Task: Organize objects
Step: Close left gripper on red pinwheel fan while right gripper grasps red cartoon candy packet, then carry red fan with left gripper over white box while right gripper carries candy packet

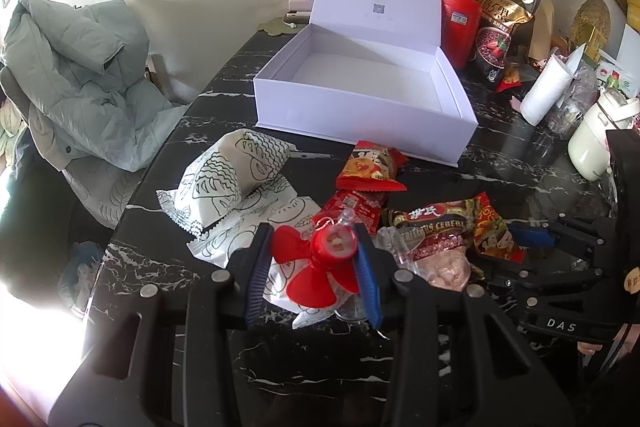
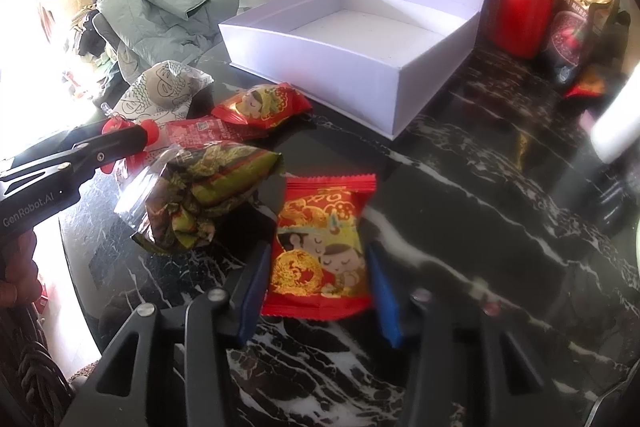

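Observation:
An open, empty white box (image 1: pixel 360 95) with its lid up stands on the black marble table (image 1: pixel 160 267); it also shows in the right wrist view (image 2: pixel 320 55). My left gripper (image 1: pixel 312 263) has its jaws around a small red toy fan (image 1: pixel 316 255), the pads at its hub; whether they press it I cannot tell. My right gripper (image 2: pixel 316 283) has its jaws on both sides of a red cartoon snack packet (image 2: pixel 320 251) lying on the table. White patterned packets (image 1: pixel 224 179), red snack packets (image 1: pixel 372 165) and a cereal packet (image 1: pixel 432 231) lie around.
A grey-green jacket (image 1: pixel 80 75) lies on a chair left of the table. Behind and right of the box stand a red canister (image 1: pixel 460 23), a black oats bag (image 1: pixel 504 15), jars, a paper roll (image 1: pixel 544 91) and a white jug (image 1: pixel 592 139).

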`<state>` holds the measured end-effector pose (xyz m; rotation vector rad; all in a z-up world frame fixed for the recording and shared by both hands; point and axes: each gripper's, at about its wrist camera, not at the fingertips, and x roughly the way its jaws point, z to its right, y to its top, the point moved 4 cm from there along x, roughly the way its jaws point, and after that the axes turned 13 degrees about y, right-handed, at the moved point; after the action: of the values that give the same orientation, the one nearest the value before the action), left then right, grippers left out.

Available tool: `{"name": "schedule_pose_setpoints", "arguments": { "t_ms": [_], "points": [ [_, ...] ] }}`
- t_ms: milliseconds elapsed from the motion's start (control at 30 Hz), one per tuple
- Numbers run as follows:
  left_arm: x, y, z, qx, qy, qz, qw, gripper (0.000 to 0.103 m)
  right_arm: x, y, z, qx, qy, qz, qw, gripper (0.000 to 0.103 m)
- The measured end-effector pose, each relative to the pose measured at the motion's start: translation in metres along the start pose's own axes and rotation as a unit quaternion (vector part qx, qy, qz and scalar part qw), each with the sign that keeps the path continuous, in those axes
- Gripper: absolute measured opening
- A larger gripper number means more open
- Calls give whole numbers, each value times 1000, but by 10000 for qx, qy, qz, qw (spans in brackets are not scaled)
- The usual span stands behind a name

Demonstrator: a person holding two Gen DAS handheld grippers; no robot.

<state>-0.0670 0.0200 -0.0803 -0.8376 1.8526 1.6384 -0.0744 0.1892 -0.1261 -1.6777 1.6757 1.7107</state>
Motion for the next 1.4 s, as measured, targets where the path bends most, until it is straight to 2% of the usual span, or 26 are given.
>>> {"name": "schedule_pose_setpoints", "arguments": {
  "t_ms": [267,433,533,600,667,833,900,933,967,1400],
  "points": [
    [-11,0,1,-36,-59,36,10000,38,-14,-5,-2,-48,-75,142,9999,46],
    [-18,-3,4,-51,26,90,9999,38,-15,-13,0,72,-71,67,9999,46],
    [-19,-4,4,-70,47,77,9999,38,-13,-15,2,210,-49,33,9998,50],
    [-19,-5,2,-92,85,63,9999,38,-11,-15,3,244,-44,14,9997,56],
    [-19,-6,0,-114,119,56,9998,38,-9,-13,2,220,-41,59,9997,69],
    [-18,-8,-4,-169,177,21,9997,38,-3,-7,3,178,-85,107,9997,69],
    [-18,-8,-5,-169,210,26,9996,38,-2,-7,3,78,-226,118,9996,64],
    [-18,-8,-4,-164,226,30,9996,38,-2,-7,3,30,-290,124,9995,49],
    [-17,-8,-4,-152,240,32,9996,38,-2,-7,3,-34,-386,133,9992,45],
    [-27,-5,4,-91,77,69,9999,38,-23,-10,0,-161,-328,302,9989,42]
  ]
}}
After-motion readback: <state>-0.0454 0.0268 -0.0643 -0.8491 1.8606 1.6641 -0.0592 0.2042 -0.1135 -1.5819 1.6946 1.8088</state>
